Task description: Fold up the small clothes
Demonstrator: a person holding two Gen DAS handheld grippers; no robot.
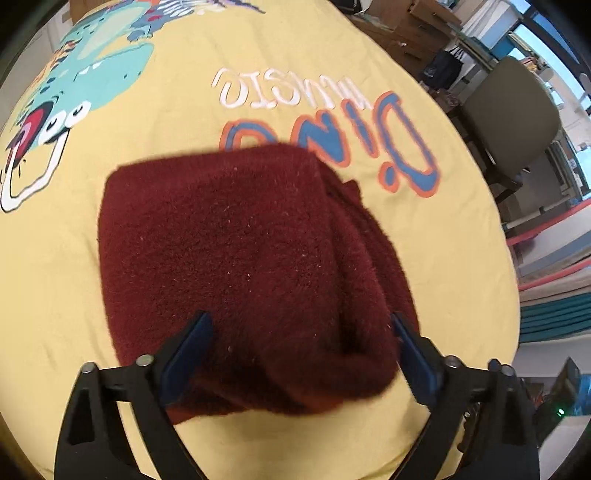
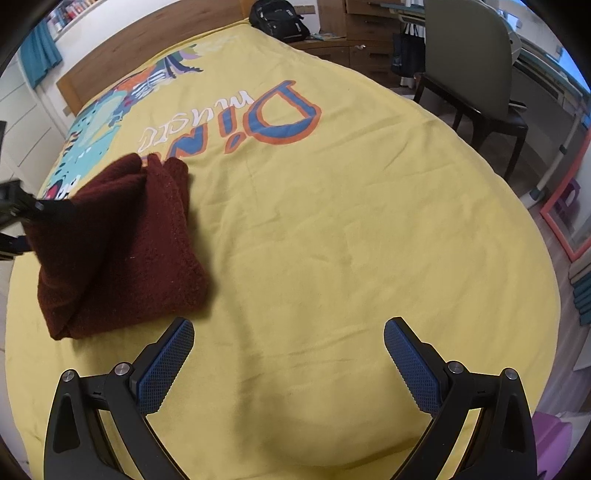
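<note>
**Maroon fleece between spread jaws on a yellow bedspread**

Blue-padded and spread wide, the left gripper point(image 1: 301, 328) has its jaws on either side of a folded maroon garment point(image 1: 243, 258). From the left wrist view the pads appear to stand just beside the cloth's near edges, and whether either one presses the fabric is hard to tell, since the thick pile bulges over both tips. The garment's near edge is partly covered by the fingers, and its far edge is smeared with blur.

The right gripper point(image 2: 289, 332) also has its jaws spread apart, with nothing between them but bare yellow bedspread point(image 2: 332, 240). From this view the same maroon garment point(image 2: 122, 251) lies well to the left, a thick folded bundle with stacked layers showing along its right side. The left gripper point(image 2: 22, 218) is cut off by the frame edge there, only a dark blurred part showing against the garment's left corner.

Printed lettering point(image 2: 236, 122) and a cartoon dinosaur point(image 1: 74, 77) run across the spread, partly hidden behind the bundle. A grey chair point(image 2: 476, 77) and a black backpack point(image 2: 277, 18) stand beyond the bed.
</note>
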